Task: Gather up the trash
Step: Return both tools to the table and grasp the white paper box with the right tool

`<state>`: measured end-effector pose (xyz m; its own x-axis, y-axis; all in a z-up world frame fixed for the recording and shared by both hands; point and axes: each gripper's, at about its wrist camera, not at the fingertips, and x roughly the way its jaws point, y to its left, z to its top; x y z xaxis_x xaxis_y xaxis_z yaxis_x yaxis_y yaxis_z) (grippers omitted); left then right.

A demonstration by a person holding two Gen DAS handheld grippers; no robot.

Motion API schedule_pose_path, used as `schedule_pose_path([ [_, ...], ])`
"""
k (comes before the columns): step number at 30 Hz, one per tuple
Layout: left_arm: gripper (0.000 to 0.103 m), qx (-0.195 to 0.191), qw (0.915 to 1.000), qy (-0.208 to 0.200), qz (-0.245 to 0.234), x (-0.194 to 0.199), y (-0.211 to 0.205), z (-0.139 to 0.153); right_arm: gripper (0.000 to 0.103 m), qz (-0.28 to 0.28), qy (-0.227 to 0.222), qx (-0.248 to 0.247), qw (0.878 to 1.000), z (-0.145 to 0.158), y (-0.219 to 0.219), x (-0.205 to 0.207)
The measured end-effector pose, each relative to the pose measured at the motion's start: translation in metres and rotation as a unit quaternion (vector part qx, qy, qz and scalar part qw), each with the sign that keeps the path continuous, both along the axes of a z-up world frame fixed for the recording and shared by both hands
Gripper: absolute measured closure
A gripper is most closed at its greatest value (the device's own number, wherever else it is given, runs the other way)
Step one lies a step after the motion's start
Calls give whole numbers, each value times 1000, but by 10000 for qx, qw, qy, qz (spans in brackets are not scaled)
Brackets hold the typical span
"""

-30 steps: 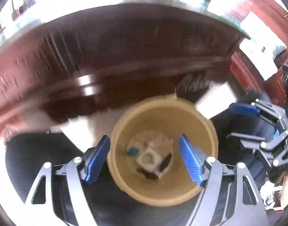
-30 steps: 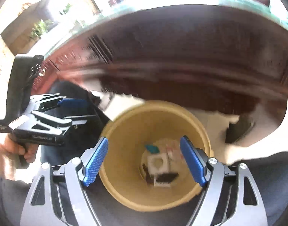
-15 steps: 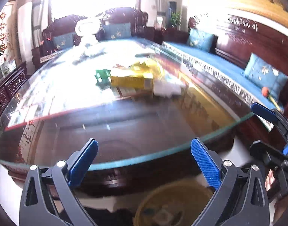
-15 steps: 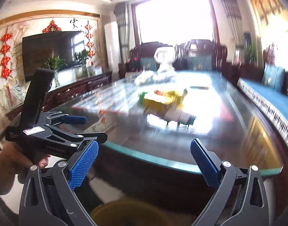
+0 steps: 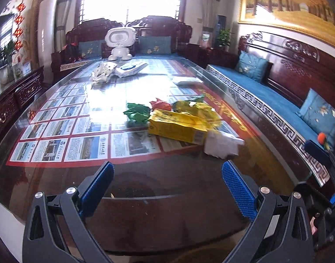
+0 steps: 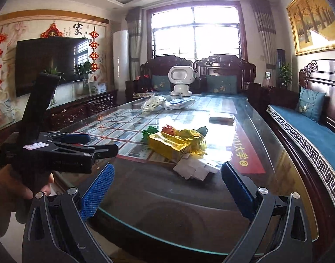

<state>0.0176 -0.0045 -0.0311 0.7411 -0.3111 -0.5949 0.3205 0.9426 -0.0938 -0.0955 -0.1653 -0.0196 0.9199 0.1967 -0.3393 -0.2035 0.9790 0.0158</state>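
Trash pile, mid-table. A flattened yellow box (image 5: 178,126) lies on the glass table (image 5: 57,175), with a crumpled yellow wrapper (image 5: 198,109) touching its far side, a green wrapper (image 5: 136,112) just beside its left end and a red scrap (image 5: 159,104) behind it. A piece of white paper (image 5: 221,145) lies at the box's near right end, closest to me.

Both of my tools are held above the near table edge, pointing along the table and somewhat downward. My left gripper (image 5: 167,186) has its blue pads spread wide with nothing between them; my right gripper (image 6: 167,186) is likewise spread and empty. Neither touches the pile.

The right view shows my left hand (image 6: 16,188) wrapped around the left tool's handle, at the frame's left; the left view shows only part of the right tool at its right edge. The right view also takes in a television (image 6: 49,63) and a window (image 6: 197,30). Both views show a white robot toy (image 5: 120,42) at the far end of the table, well apart from the pile.
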Motion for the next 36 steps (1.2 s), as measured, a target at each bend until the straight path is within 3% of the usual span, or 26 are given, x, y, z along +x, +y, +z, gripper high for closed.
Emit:
schedule_pose_path([
  [3, 4, -73, 9998, 176, 63, 18, 3, -6, 8, -117, 3, -33, 9999, -2, -2, 10],
  [6, 4, -50, 9995, 297, 90, 33, 0, -13, 8, -62, 77, 232, 9997, -4, -8, 22],
  [12, 4, 0, 9987, 505, 45, 58, -12, -30, 8, 81, 631, 485, 9968, -8, -20, 57],
  [21, 4, 5, 9977, 676, -31, 82, -22, -47, 8, 673, 1122, -659, 9892, -19, -15, 116],
  [36, 4, 78, 9968, 793, 65, 109, -25, -54, 8, 1664, 2165, -1352, 9524, -53, -8, 204],
])
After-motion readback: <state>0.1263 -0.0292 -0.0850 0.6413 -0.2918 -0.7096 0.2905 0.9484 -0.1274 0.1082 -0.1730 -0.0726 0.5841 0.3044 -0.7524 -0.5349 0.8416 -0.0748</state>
